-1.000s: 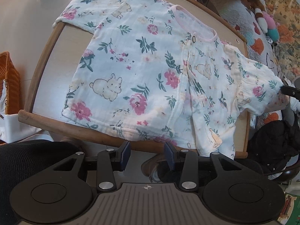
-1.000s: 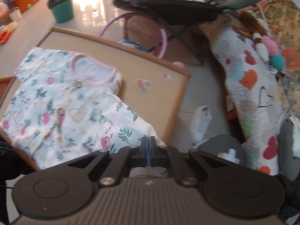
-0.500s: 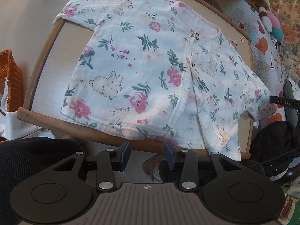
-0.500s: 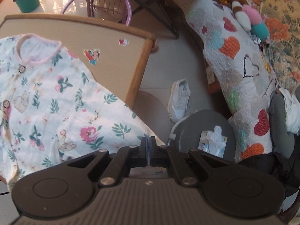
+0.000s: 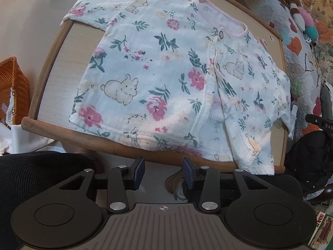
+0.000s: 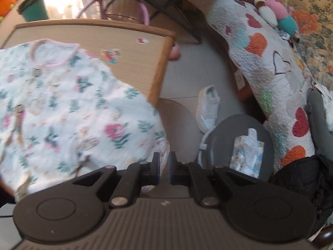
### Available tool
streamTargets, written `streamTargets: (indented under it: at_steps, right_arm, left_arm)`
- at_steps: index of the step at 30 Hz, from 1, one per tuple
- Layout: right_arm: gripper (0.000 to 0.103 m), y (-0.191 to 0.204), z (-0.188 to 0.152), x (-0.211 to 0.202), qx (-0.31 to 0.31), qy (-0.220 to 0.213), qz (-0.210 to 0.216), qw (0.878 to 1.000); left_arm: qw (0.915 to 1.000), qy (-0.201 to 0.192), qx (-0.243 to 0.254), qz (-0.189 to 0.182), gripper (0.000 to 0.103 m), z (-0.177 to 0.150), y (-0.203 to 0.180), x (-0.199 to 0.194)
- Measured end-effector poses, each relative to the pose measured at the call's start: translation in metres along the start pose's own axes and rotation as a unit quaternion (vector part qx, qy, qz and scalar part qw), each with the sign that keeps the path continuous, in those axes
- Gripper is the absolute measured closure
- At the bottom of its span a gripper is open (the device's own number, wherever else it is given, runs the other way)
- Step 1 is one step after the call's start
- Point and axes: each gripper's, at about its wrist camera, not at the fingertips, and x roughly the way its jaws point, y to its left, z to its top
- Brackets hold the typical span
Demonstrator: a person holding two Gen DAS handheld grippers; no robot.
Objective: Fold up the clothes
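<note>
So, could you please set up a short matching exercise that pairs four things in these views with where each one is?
Things:
1. floral shirt
2. wicker basket
3. white shoe
4. green bin

Places:
A. on the floor between the table and the quilt
B. spread flat on the table
C. on the floor beyond the table's far edge
D. beside the table's left edge

Pairs: 1-B, 2-D, 3-A, 4-C

The shirt lies spread on the table, a basket left of it.
</note>
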Motion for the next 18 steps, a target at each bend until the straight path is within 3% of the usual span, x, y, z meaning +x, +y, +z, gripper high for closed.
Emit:
streamTargets:
  at_steps: [5, 10, 18]
  right_arm:
    - [0.094, 0.038, -0.006, -0.031, -0.028, -0.013, 0.056, 0.998]
    - [0.092, 0.087, -0.006, -0.03, -0.039, 0.009, 0.115, 0.993]
    - [0.092, 0.132, 0.008, -0.01, -0.017, 0.032, 0.137, 0.99]
  left_arm:
    - [0.9999, -0.01, -0.004, 0.011, 0.06, 0.0, 0.003, -0.005]
    - [0.9996, -0.012, -0.009, 0.023, 0.06, -0.003, 0.008, -0.006]
    - [0.9997, -0.012, -0.013, 0.019, 0.06, -0.01, 0.014, -0.01]
